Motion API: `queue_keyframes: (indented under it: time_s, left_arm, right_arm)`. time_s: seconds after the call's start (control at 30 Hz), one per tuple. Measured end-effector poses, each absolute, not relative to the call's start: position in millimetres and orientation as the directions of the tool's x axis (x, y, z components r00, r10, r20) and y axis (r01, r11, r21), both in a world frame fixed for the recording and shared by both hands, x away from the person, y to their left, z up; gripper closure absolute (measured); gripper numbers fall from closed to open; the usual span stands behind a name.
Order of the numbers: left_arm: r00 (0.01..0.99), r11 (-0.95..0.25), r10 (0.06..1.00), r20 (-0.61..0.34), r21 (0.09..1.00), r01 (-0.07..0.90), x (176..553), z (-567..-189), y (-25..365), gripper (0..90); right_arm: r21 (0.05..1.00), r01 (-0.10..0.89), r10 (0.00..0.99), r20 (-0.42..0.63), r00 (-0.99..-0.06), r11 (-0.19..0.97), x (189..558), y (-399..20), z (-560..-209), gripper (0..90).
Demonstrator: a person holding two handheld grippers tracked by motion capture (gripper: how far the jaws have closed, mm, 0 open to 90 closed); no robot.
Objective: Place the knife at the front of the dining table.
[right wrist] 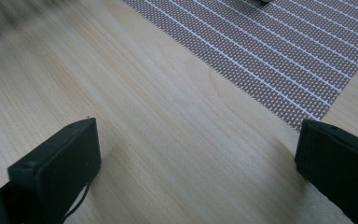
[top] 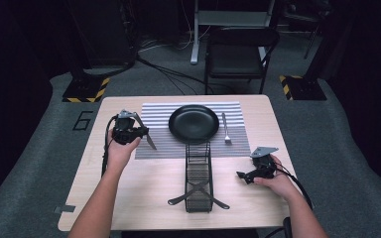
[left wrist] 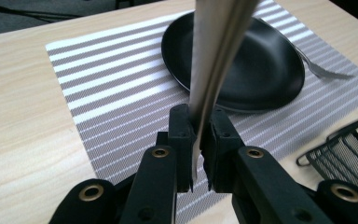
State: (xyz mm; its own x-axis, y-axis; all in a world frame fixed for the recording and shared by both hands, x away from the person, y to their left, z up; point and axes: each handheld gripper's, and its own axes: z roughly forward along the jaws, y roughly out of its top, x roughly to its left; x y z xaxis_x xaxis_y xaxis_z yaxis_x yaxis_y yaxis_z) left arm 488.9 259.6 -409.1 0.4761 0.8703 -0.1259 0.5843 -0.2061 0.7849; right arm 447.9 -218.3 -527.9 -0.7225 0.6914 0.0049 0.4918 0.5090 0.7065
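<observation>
A table knife [left wrist: 214, 60] is clamped between the closed jaws of the left tool [left wrist: 198, 140]. In the left gripper view the flat metal blade rises from between the two black pads and runs up out of the top edge, crossing in front of the black plate [left wrist: 265, 70]. In the high view the left tool [top: 140, 133] is held above the left part of the surface [top: 129, 198], at the left edge of the striped placemat [top: 163, 116], and the knife [top: 150, 141] is seen slanting down and to the right from it, over the mat's lower left corner. Whether the tip touches the mat cannot be told.

The black plate [top: 194, 123] is set in the middle of the placemat [left wrist: 112, 93]. A fork [top: 225, 130] is laid on the mat just to the right of the plate, its tines toward the person; in the left gripper view the fork [left wrist: 324, 70] is seen beyond the plate's far rim.

A black wire caddy [top: 198, 181] is placed on the bare wood in front of the mat, its far end reaching the mat's near edge.

The right tool [top: 245, 175] is held low over the right side of the surface [right wrist: 168, 140], well apart from the caddy. In the right gripper view its jaws are spread wide, with only wood and a corner of the placemat [right wrist: 284, 56] between them; nothing is gripped.
</observation>
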Motion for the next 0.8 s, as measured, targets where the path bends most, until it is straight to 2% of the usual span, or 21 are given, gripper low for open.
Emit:
queue_keyframes:
  time_s: [0.37,0.8]
  left_arm:
    - [0.467,-0.209,0.877,-0.110,0.789,0.578,511.4,-409.8,242.9,82.2]
    - [0.397,-0.148,0.908,-0.134,0.784,0.603,544.1,-420.2,225.4,82.1]
  right_arm:
    - [0.707,0.492,0.692,0.005,-0.722,0.508,447.8,-218.3,-527.9,0.0]
    - [0.707,0.492,0.691,0.005,-0.722,0.509,447.8,-218.3,-527.9,0.0]
